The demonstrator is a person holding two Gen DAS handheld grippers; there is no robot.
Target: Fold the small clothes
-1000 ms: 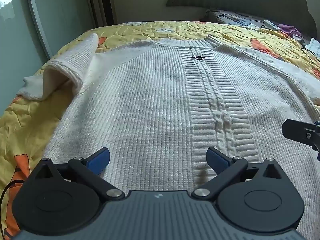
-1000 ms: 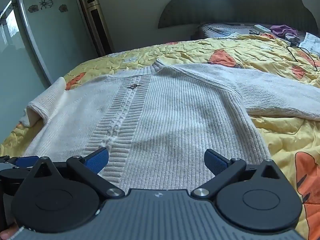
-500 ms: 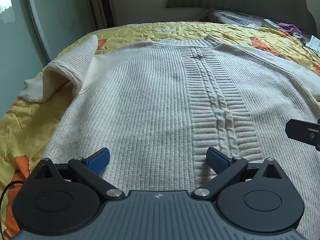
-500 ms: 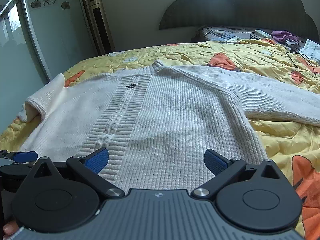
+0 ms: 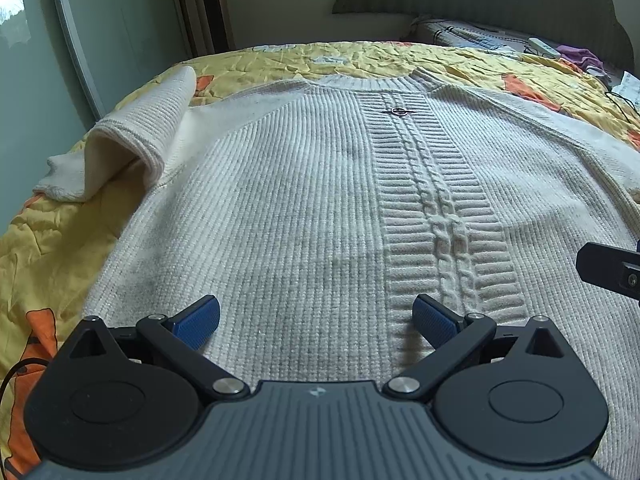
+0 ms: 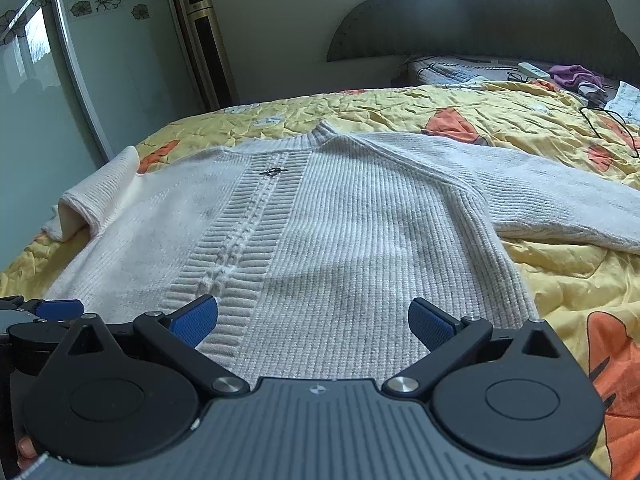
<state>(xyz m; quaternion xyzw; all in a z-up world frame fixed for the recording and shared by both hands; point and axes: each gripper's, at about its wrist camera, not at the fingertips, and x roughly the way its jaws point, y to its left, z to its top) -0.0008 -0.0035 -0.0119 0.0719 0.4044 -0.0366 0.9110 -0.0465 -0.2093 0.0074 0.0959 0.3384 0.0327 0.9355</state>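
A cream knit sweater (image 5: 304, 200) with a cable strip down its middle lies flat, front up, on the bed; it also shows in the right wrist view (image 6: 352, 232). Its left sleeve (image 5: 132, 136) is folded back at the bed's left edge. Its right sleeve (image 6: 560, 196) stretches out to the right. My left gripper (image 5: 316, 320) is open and empty over the hem's left half. My right gripper (image 6: 312, 320) is open and empty over the hem's right half. Part of the right gripper shows at the left wrist view's right edge (image 5: 612, 268).
The bed has a yellow and orange quilt (image 6: 480, 108). A pillow (image 6: 452, 70), a remote, purple cloth (image 6: 576, 74) and a black cable (image 6: 608, 120) lie by the dark headboard. A glass door (image 6: 32, 100) and a tower heater (image 6: 208, 44) stand left.
Both grippers have tilted up and drawn back slightly, so more of the room shows. The sweater has not moved. Both stay open.
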